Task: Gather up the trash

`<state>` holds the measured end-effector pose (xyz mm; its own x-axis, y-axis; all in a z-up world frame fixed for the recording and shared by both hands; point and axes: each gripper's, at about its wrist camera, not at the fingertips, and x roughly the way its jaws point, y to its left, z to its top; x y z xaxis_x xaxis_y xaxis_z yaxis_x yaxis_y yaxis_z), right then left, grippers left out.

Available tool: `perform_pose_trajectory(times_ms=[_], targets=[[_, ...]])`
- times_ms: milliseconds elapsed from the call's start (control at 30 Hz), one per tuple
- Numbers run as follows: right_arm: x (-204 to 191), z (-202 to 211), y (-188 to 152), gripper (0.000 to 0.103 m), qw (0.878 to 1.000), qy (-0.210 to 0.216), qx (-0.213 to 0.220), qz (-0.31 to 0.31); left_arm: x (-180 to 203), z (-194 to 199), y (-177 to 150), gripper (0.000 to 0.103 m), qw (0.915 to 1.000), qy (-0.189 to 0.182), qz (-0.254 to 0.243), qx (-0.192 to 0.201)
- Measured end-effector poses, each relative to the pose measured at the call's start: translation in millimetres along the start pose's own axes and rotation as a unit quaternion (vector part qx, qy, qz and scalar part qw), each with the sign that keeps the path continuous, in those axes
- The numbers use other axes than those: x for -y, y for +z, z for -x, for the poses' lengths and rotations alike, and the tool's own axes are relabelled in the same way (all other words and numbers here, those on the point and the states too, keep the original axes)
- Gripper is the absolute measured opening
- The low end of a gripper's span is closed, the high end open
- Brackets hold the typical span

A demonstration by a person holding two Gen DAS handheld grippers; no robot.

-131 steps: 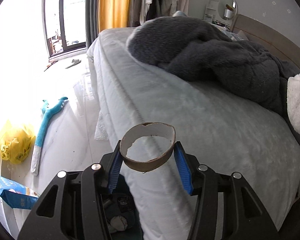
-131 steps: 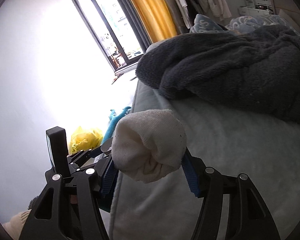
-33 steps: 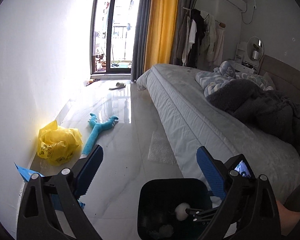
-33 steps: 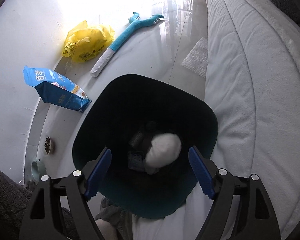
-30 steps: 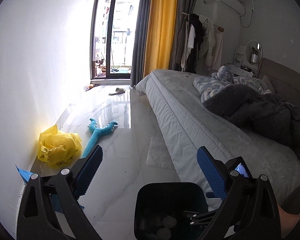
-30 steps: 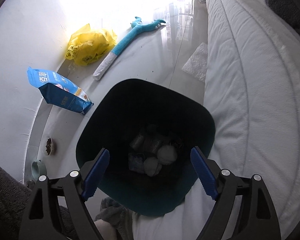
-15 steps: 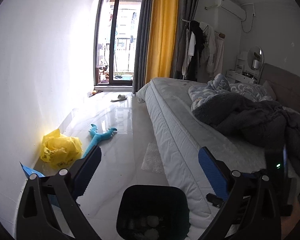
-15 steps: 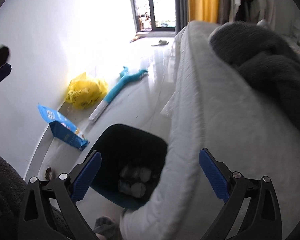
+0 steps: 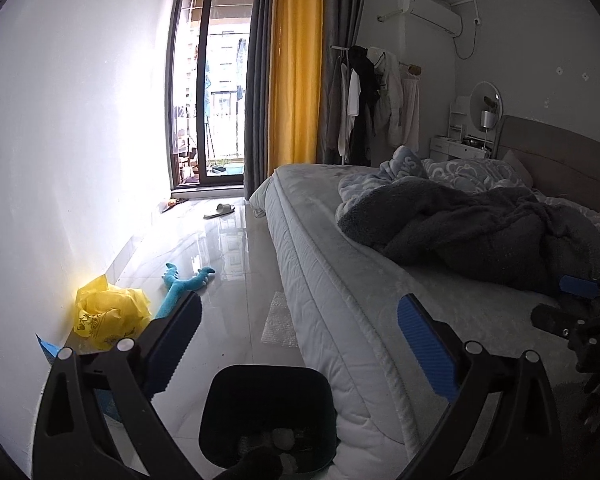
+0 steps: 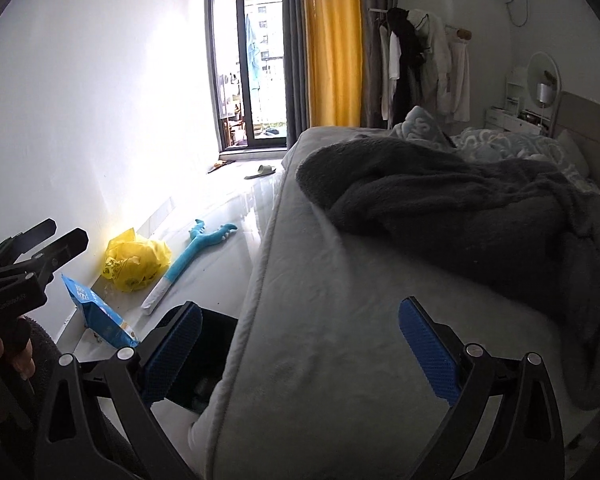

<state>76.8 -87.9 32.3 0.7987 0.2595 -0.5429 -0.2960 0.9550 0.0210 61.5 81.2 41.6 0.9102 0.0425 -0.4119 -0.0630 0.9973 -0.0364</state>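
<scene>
Beside the bed [image 9: 340,300], on the glossy floor [image 9: 228,280], stands a black bin [image 9: 220,408]. Its side touches the edge of the mattress. Pale wads of trash [image 9: 283,436] lie at the bottom of the bin. In the right wrist view only one corner of the bin [image 10: 216,344] shows, past the mattress edge.

The left hand-held gripper [image 9: 298,342] hangs above the bin with its jaws spread wide. Nothing is between the blue pads [image 9: 426,346].

The right hand-held gripper [image 10: 298,344] hangs over the grey bed [image 10: 320,320], near its edge. Its jaws are also spread wide and hold nothing.

A dark grey blanket [image 9: 472,232] lies bunched on the bed, with a pale blue patterned quilt [image 9: 460,170] behind it, toward the headboard.

Along the white wall, on the floor:
- a yellow plastic bag [image 9: 108,312], against the baseboard;
- a blue plush toy [image 9: 180,284], just beside the yellow bag;
- a blue pouch [image 10: 96,316], nearer the bin;
- a slipper [image 9: 219,211], near the balcony door.

A piece of bubble wrap [image 9: 278,320] lies on the floor against the bed base. A yellow curtain [image 9: 294,64] hangs beside the glass door.
</scene>
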Motion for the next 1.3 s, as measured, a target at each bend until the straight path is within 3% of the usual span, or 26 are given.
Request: perform_pose_trajectory(times_ms=[200, 467, 567, 933, 1300], targets=[[42.3, 40.5, -21.3, 0.100, 0.998, -0.038, 0.039, -0.026, 21.3, 5.7, -9.8, 0.100, 0.9993, -0.004, -0.037, -0.001], [68.4, 72.5, -39.2, 0.100, 0.990, -0.028, 0.103, -0.093, 39.4, 13.7, -26.0, 0.100, 0.9985, -0.020, -0.050, -0.007], [73.9, 65.5, -39.5, 0.100, 0.989, -0.015, 0.098, -0.109, 42.6, 14.5, -30.3, 0.100, 0.9979, -0.013, -0.063, -0.004], [70.0, 57.8, -39.4, 0.100, 0.991, -0.004, 0.086, -0.106, 35.9, 18.7, -29.3, 0.100, 0.9992, -0.007, -0.038, -0.005], [51.5, 55.2, -37.5, 0.100, 0.994, 0.011, 0.079, -0.070, 33.6, 18.7, -32.4, 0.100, 0.9989, 0.006, -0.046, -0.010]])
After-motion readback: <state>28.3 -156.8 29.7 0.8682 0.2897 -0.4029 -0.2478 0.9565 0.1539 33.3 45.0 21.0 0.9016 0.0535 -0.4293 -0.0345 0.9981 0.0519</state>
